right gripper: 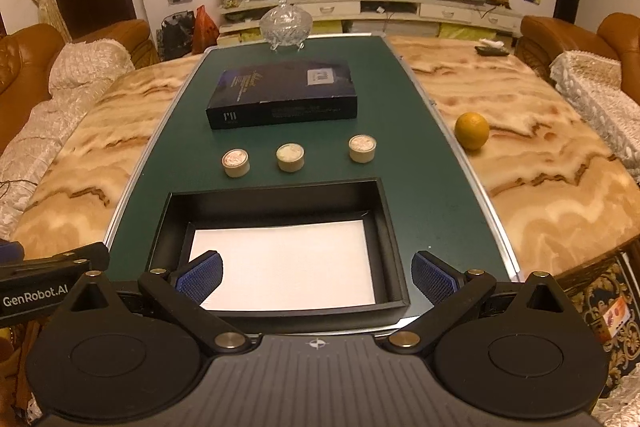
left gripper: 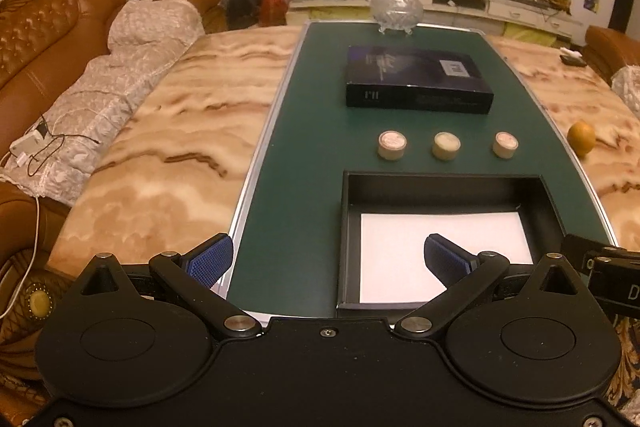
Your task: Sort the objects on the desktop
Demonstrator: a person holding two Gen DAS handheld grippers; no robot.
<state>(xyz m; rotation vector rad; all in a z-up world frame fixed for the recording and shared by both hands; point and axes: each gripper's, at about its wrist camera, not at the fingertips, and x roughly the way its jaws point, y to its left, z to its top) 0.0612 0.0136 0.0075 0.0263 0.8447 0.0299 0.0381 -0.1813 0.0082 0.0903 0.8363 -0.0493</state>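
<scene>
"GenRobot.AI" stands on the left claw (right gripper: 38,283); the dark box (right gripper: 282,93) lettering is unreadable.

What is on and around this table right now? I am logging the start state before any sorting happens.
Green mat: 1, dark green, along the middle of the marble table.
Marble table: 1, beige with brown veins, under the mat.
Black tray: 1, black and open, near end of the mat, holding only a white sheet.
Small round containers: 3, cream, in a row on the mat between tray and box.
Dark box: 1, navy-black, flat on the mat beyond the containers.
Glass lidded dish: 1, clear, far end of the mat.
Orange: 1, on the marble to the right of the mat.
Left gripper: black with blue pads, open, empty.
Right gripper: same, open, empty.
</scene>
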